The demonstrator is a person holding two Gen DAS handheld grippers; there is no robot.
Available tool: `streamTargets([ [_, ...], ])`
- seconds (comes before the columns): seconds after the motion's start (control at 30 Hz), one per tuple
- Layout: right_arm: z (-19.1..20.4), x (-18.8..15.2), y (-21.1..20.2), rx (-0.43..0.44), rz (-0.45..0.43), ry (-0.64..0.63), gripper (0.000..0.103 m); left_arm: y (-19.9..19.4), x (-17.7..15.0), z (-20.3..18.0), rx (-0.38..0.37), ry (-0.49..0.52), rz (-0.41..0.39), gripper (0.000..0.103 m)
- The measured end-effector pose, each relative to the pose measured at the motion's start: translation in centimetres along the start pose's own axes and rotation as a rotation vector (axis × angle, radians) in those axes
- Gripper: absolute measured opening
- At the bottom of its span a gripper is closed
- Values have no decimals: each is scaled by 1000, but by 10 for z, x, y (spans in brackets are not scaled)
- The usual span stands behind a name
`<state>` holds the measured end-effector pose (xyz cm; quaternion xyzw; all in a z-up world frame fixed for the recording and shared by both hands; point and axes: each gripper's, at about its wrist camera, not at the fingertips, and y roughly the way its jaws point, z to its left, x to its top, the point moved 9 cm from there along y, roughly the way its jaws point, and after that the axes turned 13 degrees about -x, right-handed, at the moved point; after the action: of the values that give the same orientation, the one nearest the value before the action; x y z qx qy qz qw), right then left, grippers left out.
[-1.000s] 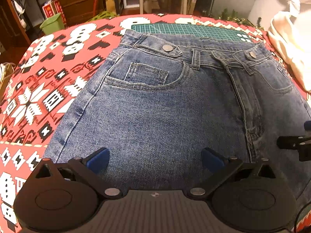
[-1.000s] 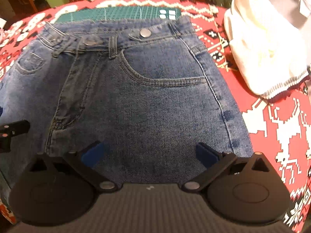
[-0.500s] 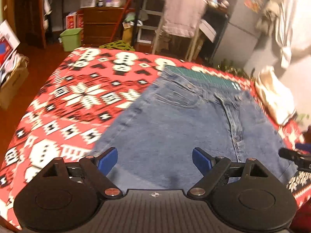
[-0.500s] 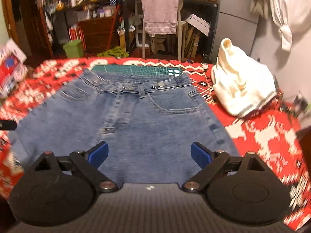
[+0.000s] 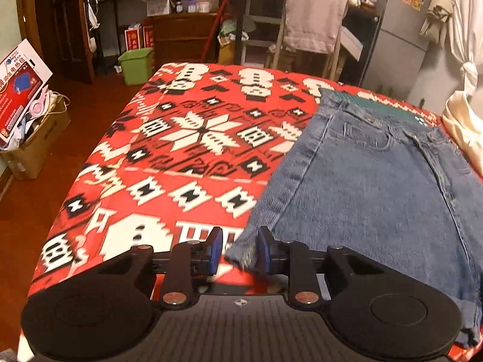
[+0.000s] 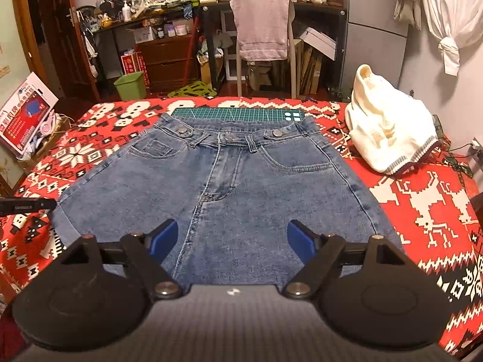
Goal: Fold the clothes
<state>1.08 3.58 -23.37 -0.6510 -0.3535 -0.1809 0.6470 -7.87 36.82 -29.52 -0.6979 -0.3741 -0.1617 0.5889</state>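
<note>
Blue denim shorts [image 6: 229,187] lie flat, front up, waistband far side, on the tabletop under a red patterned cloth [image 5: 181,157].

Left hand-held gripper [image 5: 238,249]: jaws nearly closed around the frayed left hem corner; actual pinch can't be confirmed. Right hand-held gripper [image 6: 232,238]: wide open, hovering over the near hem, holding nothing.

Denim looks heavy, stiffish and non-slippery, so it should crease cleanly. Grab at hem corners or waistband corners.

Count: one pair of shorts, one cream knit sweater [image 6: 389,132] heaped right, one green cutting mat [image 6: 235,114] under the waistband.

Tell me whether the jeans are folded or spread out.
Spread out. The jeans lie flat on the red blanket, waistband, both front pockets and fly all showing, no part doubled over.
</note>
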Motion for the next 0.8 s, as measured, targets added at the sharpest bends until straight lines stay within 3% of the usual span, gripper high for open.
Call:
streamTargets([
  [0.07,3,-1,0,1,11,3,82,2,0,1,-27,-4,-1,19],
  [0.17,6,-2,-2,-1,25,6,82,2,-2,1,-63,-3,10,20],
  [0.2,7,-2,-4,-3,22,4,82,2,-3,2,-72,-5,22,26],
  [0.27,9,-2,-8,-10,10,1,82,2,-4,3,-83,-8,30,30],
  [0.5,10,-10,-14,6,-1,38,82,-1,-5,-13,-29,63,17,10],
  [0.7,8,-16,-25,30,-41,34,82,-40,17,-53,-19,124,-88,9],
  [0.8,-2,-14,-26,49,-32,95,81,-61,30,-93,-74,153,-147,9],
])
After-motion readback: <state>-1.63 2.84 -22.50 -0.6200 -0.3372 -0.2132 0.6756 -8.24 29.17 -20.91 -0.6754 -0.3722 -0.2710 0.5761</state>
